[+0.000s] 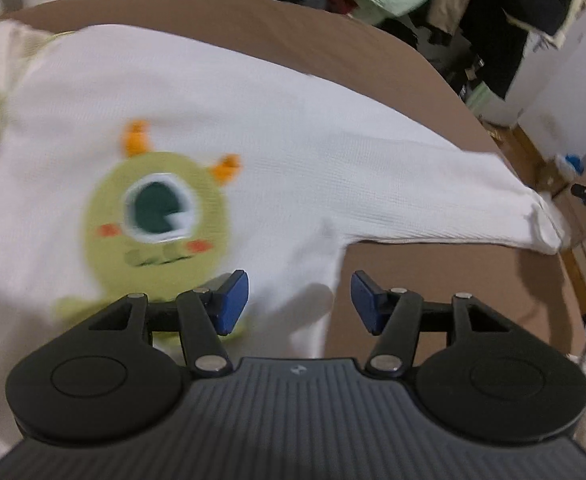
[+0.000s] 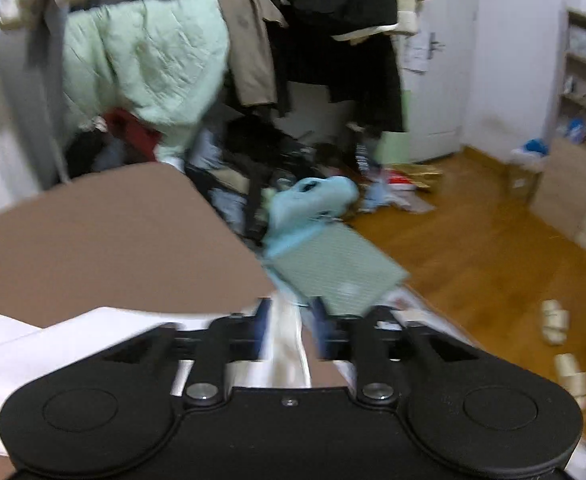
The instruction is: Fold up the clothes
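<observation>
A white knit shirt [image 1: 221, 104] with a green one-eyed monster [image 1: 157, 216] lies flat on the brown table [image 1: 453, 300]. One sleeve [image 1: 453, 200] stretches out to the right, its cuff at the table's edge. My left gripper [image 1: 300, 300] hovers open just above the shirt's side seam below the armpit, blue pads apart and holding nothing. In the right wrist view, my right gripper [image 2: 291, 328] has its fingers drawn close on a strip of the shirt's white fabric [image 2: 287, 348] at the table edge. More white cloth [image 2: 53, 344] lies to its left.
Beyond the table [image 2: 113, 240] hang a mint quilted jacket [image 2: 145, 60] and dark coats [image 2: 345, 20] above a clothes pile on the floor. A light blue item [image 2: 317, 196] and a green ribbed panel [image 2: 337, 268] lie beside the table edge. Slippers [image 2: 557, 320] rest on the wooden floor.
</observation>
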A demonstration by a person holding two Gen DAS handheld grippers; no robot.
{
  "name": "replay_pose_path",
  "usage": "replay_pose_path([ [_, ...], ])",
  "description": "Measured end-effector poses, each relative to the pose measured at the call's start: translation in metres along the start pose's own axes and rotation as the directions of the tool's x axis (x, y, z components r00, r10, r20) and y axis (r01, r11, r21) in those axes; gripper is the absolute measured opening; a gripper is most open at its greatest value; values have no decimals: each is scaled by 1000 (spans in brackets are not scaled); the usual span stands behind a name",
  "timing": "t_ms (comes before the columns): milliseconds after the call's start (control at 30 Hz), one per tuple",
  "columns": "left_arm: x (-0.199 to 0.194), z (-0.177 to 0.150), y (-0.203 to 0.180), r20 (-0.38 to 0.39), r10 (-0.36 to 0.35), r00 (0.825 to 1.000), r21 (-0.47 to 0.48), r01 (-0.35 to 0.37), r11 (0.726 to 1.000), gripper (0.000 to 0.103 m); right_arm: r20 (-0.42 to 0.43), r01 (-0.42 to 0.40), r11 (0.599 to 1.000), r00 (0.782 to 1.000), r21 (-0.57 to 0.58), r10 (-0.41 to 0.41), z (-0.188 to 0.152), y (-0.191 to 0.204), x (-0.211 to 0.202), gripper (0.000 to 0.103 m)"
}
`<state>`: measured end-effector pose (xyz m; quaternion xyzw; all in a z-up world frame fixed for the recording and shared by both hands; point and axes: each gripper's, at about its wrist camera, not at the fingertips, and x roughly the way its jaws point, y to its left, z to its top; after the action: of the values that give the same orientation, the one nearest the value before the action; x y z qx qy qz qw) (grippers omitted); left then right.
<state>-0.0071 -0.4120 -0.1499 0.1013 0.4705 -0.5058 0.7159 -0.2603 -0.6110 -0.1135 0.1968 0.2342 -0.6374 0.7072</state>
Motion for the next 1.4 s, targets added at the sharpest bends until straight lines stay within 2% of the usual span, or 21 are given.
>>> replay_pose_path([
  [67,-14,0,18,18,36,999,-27,-36,999,56,14,-121,992,993,24,121,10,20,-16,55],
  [133,-27,0,36,36,93,995,-43,-91,995,58,6,-313,949,950,36,313,21,46,-28,55],
  [233,-42,6,65,57,153,987,-71,-149,986,59,-32,-589,806,806,58,591,34,106,-41,55],
  [333,-53,17,94,71,189,979,-104,-181,978,59,-119,-760,645,636,75,763,42,181,-48,57],
  [400,-60,24,114,79,213,974,-126,-202,971,59,-205,-814,581,567,13,798,44,236,-56,59],
  [433,-64,27,124,83,225,971,-137,-212,968,59,-239,-830,557,547,-30,802,45,260,-61,60],
  [500,-64,49,139,101,251,963,-151,-235,960,60,-259,-855,503,517,-124,816,44,304,-69,68],
  [567,-61,74,153,118,284,951,-156,-265,951,60,-243,-861,474,508,-185,826,32,341,-61,81],
  [700,-49,130,179,143,336,931,-93,-326,941,61,-262,-864,442,497,-242,827,14,379,-39,81],
  [767,-37,158,191,153,339,928,-34,-338,940,70,-283,-866,430,493,-257,823,8,391,-27,81],
  [900,-1,203,214,184,486,855,33,-499,866,76,-314,-871,410,483,-273,818,-3,411,-4,84],
  [933,9,214,223,169,475,864,49,-489,871,77,-323,-871,422,487,-251,811,-7,413,4,86],
  [1000,27,230,240,104,406,908,49,-412,910,77,-368,-875,444,484,-193,794,-15,418,20,86],
  [1033,35,235,247,72,370,926,36,-374,927,77,-418,-891,427,450,-154,789,-22,420,27,86],
  [1100,52,239,259,17,323,946,-4,-323,946,74,-520,-934,343,343,-100,782,-32,422,30,84],
  [1133,58,236,262,-3,338,941,-18,-338,941,57,-543,-945,305,319,-118,777,-36,421,25,82],
  [1167,59,232,258,5,356,935,-8,-356,935,46,-558,-952,268,305,-149,772,-38,420,18,79],
  [1200,55,227,252,31,370,928,13,-371,929,20,-573,-956,231,292,-179,766,-41,418,12,71],
  [1233,47,219,244,90,394,915,37,-398,916,9,-589,-958,204,285,-203,756,-42,416,6,66],
  [1333,-6,184,223,362,386,849,11,-418,909,9,-613,-963,136,253,-231,748,-39,407,-7,65],
  [1400,-34,159,227,406,366,838,-105,-354,929,9,-647,-962,91,241,-256,724,-39,397,-17,66],
])
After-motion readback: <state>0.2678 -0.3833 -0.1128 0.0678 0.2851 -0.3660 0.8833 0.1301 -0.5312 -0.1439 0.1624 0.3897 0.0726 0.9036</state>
